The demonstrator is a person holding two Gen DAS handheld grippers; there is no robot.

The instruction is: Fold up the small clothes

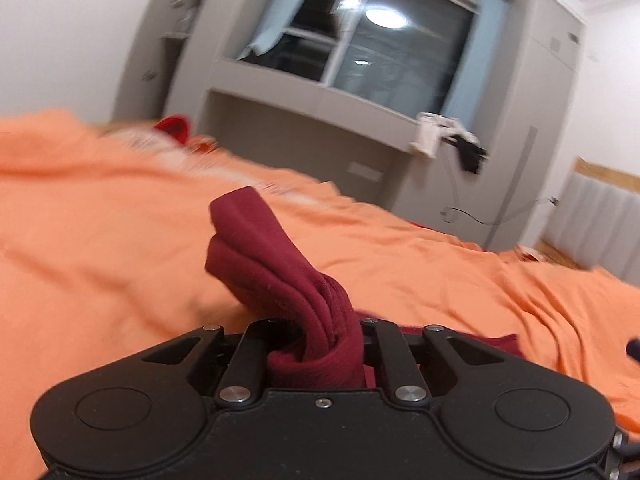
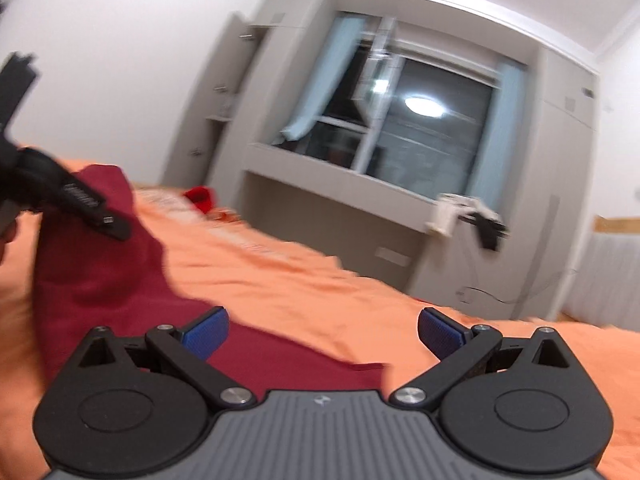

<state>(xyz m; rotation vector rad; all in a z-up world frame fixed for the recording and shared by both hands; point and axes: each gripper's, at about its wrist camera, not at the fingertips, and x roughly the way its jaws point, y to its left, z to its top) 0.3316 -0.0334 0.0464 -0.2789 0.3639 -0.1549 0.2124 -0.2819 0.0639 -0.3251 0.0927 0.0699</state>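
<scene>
Left gripper (image 1: 320, 332) pinches maroon garment (image 1: 276, 268); no writing legible anywhere.

Plain dark red garment (image 1: 280, 276), plain orange bedsheet (image 1: 100, 220), blue ribbed gripper pads (image 2: 206, 334), pale blue curtains (image 2: 320, 80).

A: The maroon garment (image 1: 276, 264)?
B: Matt knit cloth with a fine pique texture.
A: The orange bedsheet (image 1: 100, 240)?
B: Soft, matt, creased cloth.
A: The right gripper (image 2: 322, 338)?
B: Matt black plastic, ribbed blue pads (image 2: 206, 338), shiny metal pins.
</scene>
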